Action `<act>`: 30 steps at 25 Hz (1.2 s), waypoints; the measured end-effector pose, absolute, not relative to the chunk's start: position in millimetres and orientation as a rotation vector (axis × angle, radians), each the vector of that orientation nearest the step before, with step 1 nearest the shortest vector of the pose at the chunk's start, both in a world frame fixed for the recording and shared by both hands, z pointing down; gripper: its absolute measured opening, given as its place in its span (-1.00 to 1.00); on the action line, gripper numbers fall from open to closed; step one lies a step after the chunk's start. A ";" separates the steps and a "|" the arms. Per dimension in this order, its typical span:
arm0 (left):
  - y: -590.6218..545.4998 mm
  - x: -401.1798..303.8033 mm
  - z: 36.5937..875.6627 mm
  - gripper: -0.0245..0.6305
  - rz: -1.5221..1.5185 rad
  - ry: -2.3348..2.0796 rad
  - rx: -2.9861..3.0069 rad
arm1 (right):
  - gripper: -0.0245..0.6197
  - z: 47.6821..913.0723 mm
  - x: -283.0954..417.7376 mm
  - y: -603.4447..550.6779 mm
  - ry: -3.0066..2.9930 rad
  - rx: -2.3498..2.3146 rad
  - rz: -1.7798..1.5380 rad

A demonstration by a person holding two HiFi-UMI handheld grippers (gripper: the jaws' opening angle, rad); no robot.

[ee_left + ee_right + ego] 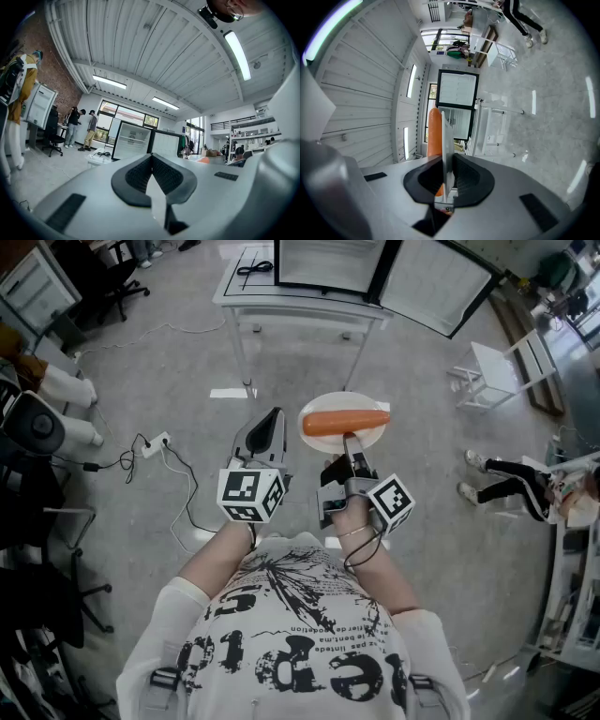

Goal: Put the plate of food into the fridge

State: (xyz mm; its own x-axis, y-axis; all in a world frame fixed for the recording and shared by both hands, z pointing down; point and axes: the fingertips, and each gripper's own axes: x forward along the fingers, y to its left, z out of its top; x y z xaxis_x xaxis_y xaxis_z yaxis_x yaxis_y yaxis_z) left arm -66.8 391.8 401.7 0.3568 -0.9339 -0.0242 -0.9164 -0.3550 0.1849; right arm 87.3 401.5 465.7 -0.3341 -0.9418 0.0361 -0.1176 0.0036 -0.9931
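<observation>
Plate [342,400]: round, white, smooth, thin rim. It is held level in the air over the grey speckled floor [187,352], well short of the fridge. On it lies one orange food piece [345,422], a smooth cylinder with rounded ends, set crosswise.

Right hand-held gripper [352,440]: black ribbed pads clamped on the plate's near rim. Its own view shows the plate [446,140] edge-on between the pads, with the food [435,131] to one side.

Left hand-held gripper [266,430]: pads together, nothing between them [152,177]. It sits just left of the plate, apart from it.

Both forearms reach forward from the torso, side by side, with the grippers level.

Fridge [328,263]: black-framed, white inside, with its door swung open to the right. It stands on a white desk [281,304] at the far side.
</observation>
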 end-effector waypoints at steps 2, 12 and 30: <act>393.8 -66.6 401.5 -0.91 -0.178 -1.690 2.479 | -0.82 465.8 86.5 403.8 1.538 -1.130 -1.417; 392.7 -64.2 397.8 -0.91 -0.172 -1.669 2.513 | -0.82 464.4 83.4 404.1 1.531 -1.118 -1.439; 360.8 -122.3 414.4 -0.91 -0.187 -1.609 2.522 | -0.82 477.5 34.7 379.8 1.521 -1.140 -1.436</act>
State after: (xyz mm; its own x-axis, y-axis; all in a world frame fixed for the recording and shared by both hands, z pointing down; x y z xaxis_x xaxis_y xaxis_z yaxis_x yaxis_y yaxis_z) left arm -122.3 360.8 414.4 0.4189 -0.9076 -0.0273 -0.8897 -0.4163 0.1874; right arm 34.7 379.8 477.5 -0.3306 -0.9420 0.0585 -0.1125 -0.0222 -0.9934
